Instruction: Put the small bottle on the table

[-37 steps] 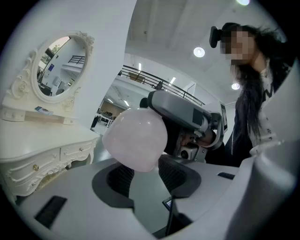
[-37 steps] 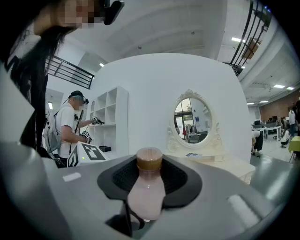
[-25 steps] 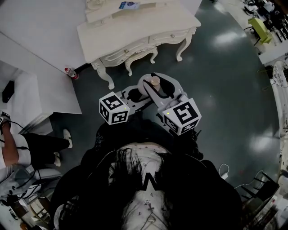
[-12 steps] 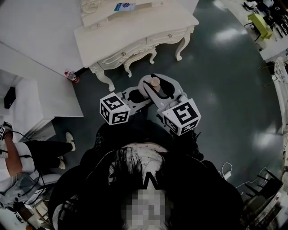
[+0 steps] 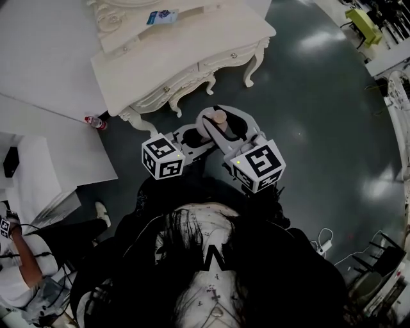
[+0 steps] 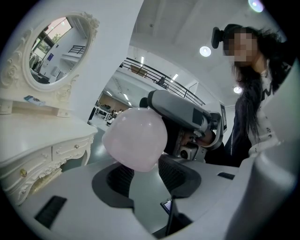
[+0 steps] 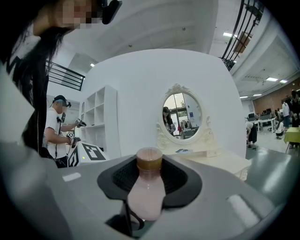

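Note:
A small pink bottle (image 5: 220,118) with a tan cap stands upright between the pads of my right gripper (image 5: 221,123), which is shut on it. In the right gripper view the bottle (image 7: 146,190) fills the gap between the dark pads. My left gripper (image 5: 191,136) hovers just left of it, open, with nothing between its pads. In the left gripper view, the bottle's rounded bottom (image 6: 136,138) hangs just beyond the left gripper's jaws. The white dressing table (image 5: 154,61) with an oval mirror (image 7: 182,115) lies ahead and to the left.
A red-capped plastic bottle (image 5: 95,122) lies on the dark floor beside a white platform (image 5: 51,134). A card (image 5: 160,16) rests on the table's raised shelf. Another person (image 5: 25,256) stands at the left. A cable (image 5: 322,243) trails at the right.
The dressing table has slid left and nearer to the grippers in the head view. Both grippers keep the same pose, and the bottle stays in the right one.

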### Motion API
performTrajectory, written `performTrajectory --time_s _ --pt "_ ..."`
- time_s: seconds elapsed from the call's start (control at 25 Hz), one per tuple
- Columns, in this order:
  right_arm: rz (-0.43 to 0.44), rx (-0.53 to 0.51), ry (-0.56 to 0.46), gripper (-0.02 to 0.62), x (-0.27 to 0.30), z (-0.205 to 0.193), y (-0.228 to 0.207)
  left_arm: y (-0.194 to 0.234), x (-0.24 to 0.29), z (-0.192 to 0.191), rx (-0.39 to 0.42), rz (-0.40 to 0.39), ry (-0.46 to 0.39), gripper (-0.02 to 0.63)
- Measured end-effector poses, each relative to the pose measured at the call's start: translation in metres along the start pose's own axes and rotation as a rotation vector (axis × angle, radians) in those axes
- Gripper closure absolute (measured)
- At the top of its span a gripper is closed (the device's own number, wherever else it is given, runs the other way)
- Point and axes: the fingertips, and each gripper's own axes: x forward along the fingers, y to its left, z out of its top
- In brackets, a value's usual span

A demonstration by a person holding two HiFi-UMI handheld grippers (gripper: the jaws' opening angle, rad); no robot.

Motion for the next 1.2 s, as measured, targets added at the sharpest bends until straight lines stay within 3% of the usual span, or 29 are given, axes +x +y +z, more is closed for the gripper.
performTrajectory --time_s 0.4,0.76,1.2 --pt "-0.056 0.022 0.012 0.453 0.089 0.027 -0.083 0.1 0.02 0.067 0.014 -0.063 0.022 0.459" --pt "-0.082 0.006 0.035 0.453 0.185 0.051 -0.127 0.193 0.009 0.12 0.016 -0.091 0.014 0.458" --pt "-0.098 0.009 0.057 0.453 0.246 0.056 -0.155 0.253 0.003 0.146 0.001 -0.106 0.027 0.458"
